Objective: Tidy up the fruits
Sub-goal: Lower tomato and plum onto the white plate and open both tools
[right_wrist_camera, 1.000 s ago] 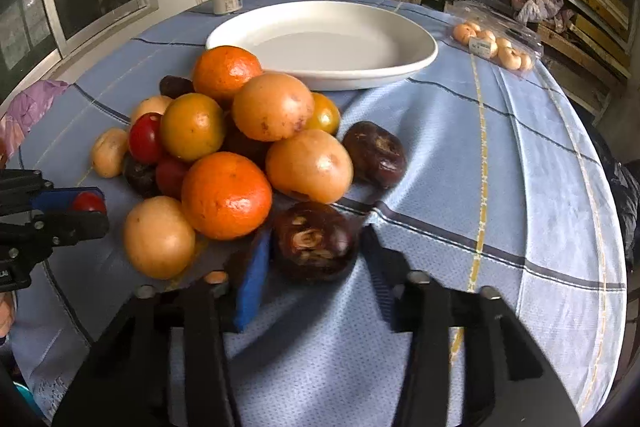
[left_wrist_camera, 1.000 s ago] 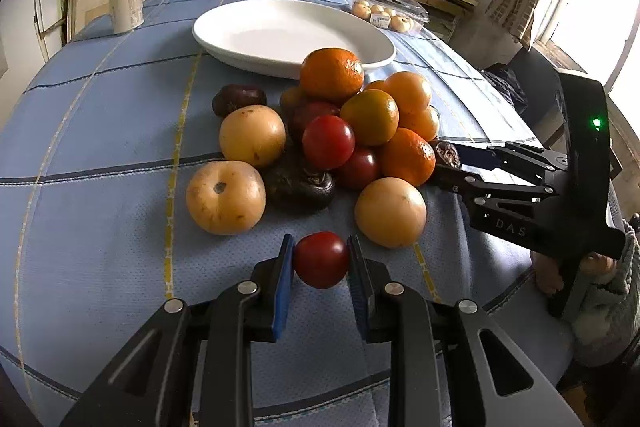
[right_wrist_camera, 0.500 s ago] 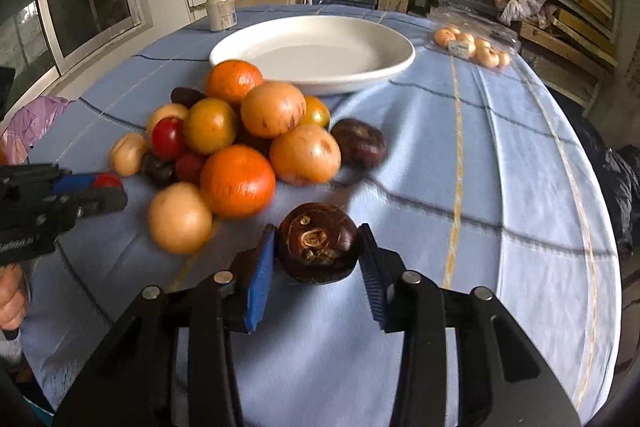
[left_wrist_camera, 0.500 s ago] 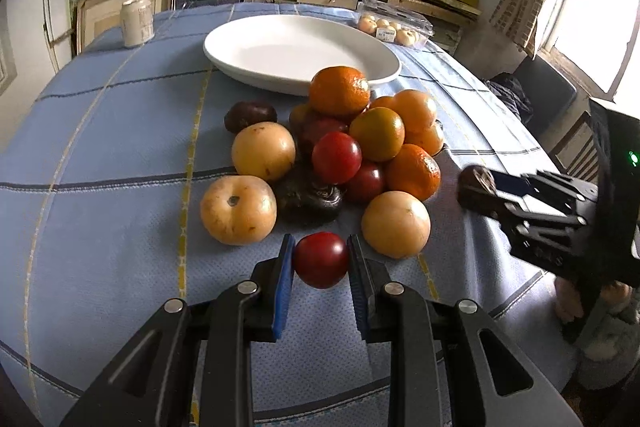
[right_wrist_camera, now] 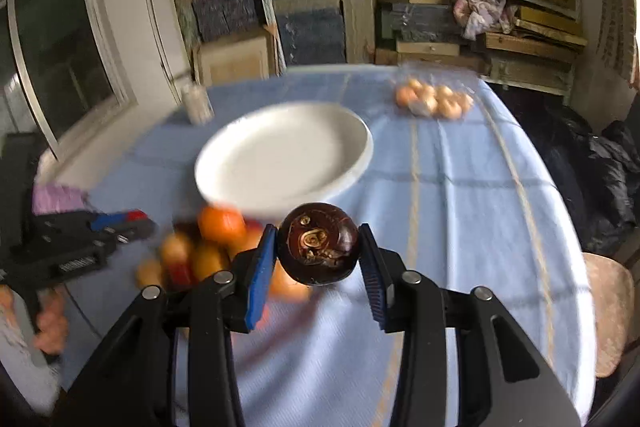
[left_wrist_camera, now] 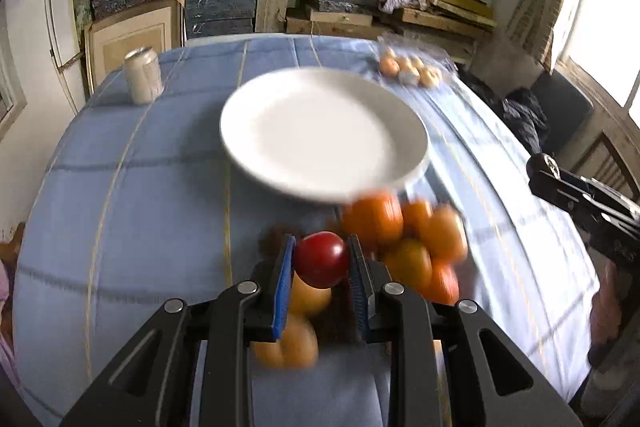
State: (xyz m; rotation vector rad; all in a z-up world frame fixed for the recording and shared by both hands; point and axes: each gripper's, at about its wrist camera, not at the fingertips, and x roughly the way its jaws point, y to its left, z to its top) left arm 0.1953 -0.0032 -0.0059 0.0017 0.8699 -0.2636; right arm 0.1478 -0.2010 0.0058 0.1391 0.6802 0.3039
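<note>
My left gripper [left_wrist_camera: 322, 259] is shut on a red tomato [left_wrist_camera: 322, 259] and holds it in the air above the fruit pile [left_wrist_camera: 416, 239]. My right gripper [right_wrist_camera: 318, 245] is shut on a dark purple round fruit [right_wrist_camera: 318, 245] and holds it raised, just short of the white plate [right_wrist_camera: 280, 155]. The plate also shows in the left wrist view [left_wrist_camera: 324, 131], beyond the pile and with nothing in it. The pile of oranges and yellow fruits [right_wrist_camera: 208, 247] lies blurred on the blue cloth. The right gripper appears at the right edge of the left view [left_wrist_camera: 538, 163], the left gripper at the left of the right view [right_wrist_camera: 132, 219].
A drink can [left_wrist_camera: 143, 75] stands at the far left of the table. A clear pack of small round items [left_wrist_camera: 410, 69] lies at the far right. Shelves of boards stand behind the table. A chair [right_wrist_camera: 610, 307] is at the right.
Both grippers have lifted their fruit off the table and moved up and forward toward the plate. The pile now lies below and behind the held fruits.
</note>
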